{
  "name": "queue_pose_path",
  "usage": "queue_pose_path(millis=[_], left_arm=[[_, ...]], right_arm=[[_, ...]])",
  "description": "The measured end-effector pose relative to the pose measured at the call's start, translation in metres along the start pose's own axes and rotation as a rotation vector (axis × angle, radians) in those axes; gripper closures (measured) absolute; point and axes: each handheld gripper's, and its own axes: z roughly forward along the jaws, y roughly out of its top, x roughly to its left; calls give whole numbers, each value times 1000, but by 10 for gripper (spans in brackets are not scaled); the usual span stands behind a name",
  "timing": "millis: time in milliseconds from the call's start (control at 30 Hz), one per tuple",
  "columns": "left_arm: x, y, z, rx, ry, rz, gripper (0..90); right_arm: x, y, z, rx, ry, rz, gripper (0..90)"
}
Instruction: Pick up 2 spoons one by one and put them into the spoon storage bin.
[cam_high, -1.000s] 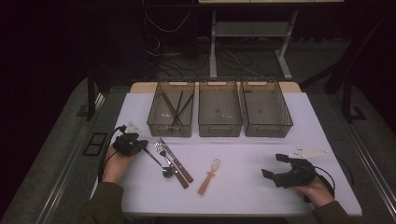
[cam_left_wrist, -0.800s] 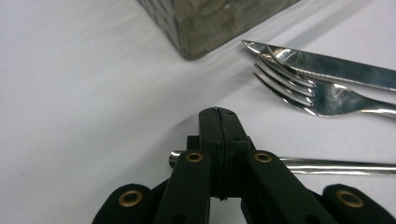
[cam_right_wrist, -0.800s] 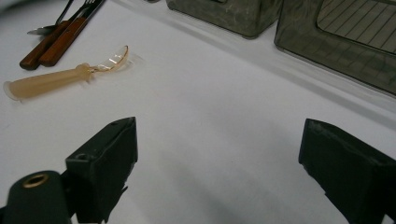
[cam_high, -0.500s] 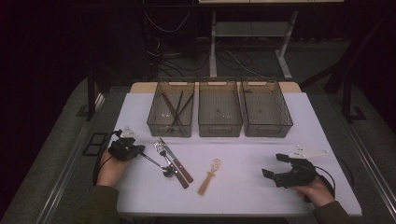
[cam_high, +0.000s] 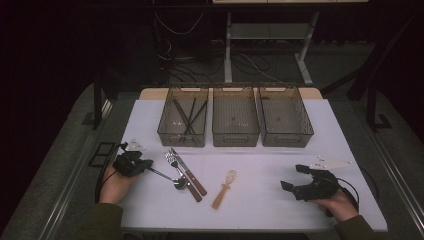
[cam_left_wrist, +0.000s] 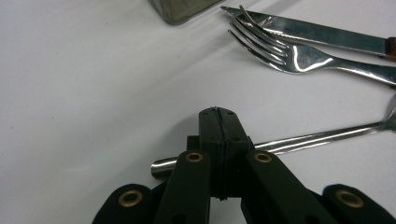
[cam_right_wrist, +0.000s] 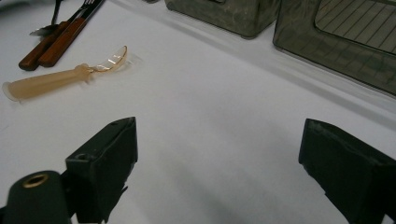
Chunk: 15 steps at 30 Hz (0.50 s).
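At the table's left, my left gripper (cam_high: 144, 165) (cam_left_wrist: 218, 114) is shut, and its closed jaws lie across the handle of a metal spoon (cam_high: 167, 176) (cam_left_wrist: 322, 136). The handle passes under them, not between them. Just beyond the spoon lie a fork (cam_high: 171, 159) (cam_left_wrist: 299, 56) and a wooden-handled knife (cam_high: 191, 178) (cam_left_wrist: 317, 32). An amber plastic spoon (cam_high: 224, 189) (cam_right_wrist: 56, 79) lies at the middle front. My right gripper (cam_high: 296, 179) (cam_right_wrist: 219, 154) rests at the front right, open, with bare table between its jaws.
Three clear bins stand in a row at the back: the left bin (cam_high: 167, 135) holds dark sticks, the middle bin (cam_high: 235, 135) and the right bin (cam_high: 287, 136) look empty. A pale flat piece (cam_high: 330, 162) lies behind my right gripper.
My left gripper has slid a little toward the near edge of the table. The right gripper and the cutlery have stayed put.
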Motion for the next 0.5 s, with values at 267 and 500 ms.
queue_pose_path(millis=[267, 500], left_arm=[[-3, -7, -7, 10, -6, -8, 894], [-8, -15, -15, 29, -7, -9, 894]], right_arm=[[0, 0, 0, 0, 0, -1, 117], [0, 0, 0, 1, 1, -1, 117]])
